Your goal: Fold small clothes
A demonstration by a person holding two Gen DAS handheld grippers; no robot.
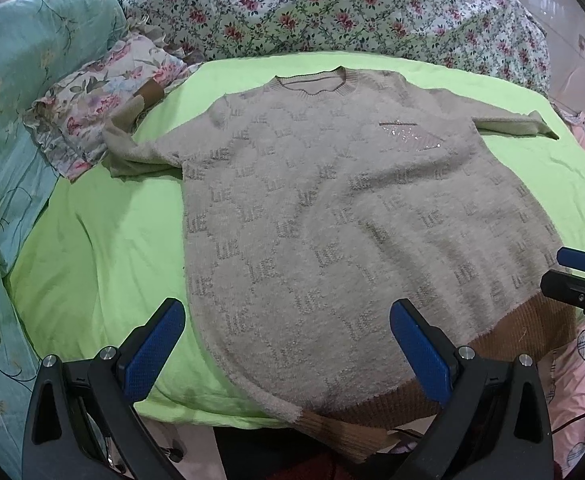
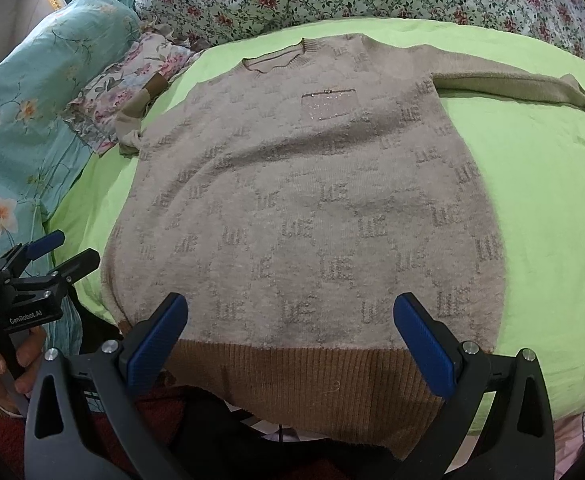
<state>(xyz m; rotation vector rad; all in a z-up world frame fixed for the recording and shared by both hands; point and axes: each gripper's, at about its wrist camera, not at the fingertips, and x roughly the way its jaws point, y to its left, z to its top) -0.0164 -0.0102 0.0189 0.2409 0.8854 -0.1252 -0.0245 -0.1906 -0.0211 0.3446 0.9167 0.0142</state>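
Sweater laid out flat, both grippers empty, first fold not yet started.

We see the beige sweater [image 2: 304,200] spread face-up on the green sheet [image 2: 532,208] of the bed, sleeves out sideways, brown hem [image 2: 292,380] hanging over the near edge, so likely staged for folding. Our left gripper [image 1: 288,344] and right gripper [image 2: 290,340] hover above the hem with fingers wide, holding nothing, probably ready to pinch it.

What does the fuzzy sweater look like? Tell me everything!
The sweater is fuzzy beige knit with a repeating grey letter pattern, a ribbed collar, a sparkly chest patch and a brown ribbed hem. It lies flat, front up and unfolded, on the green sheet, its hem hanging over the near edge. Nothing grips it.
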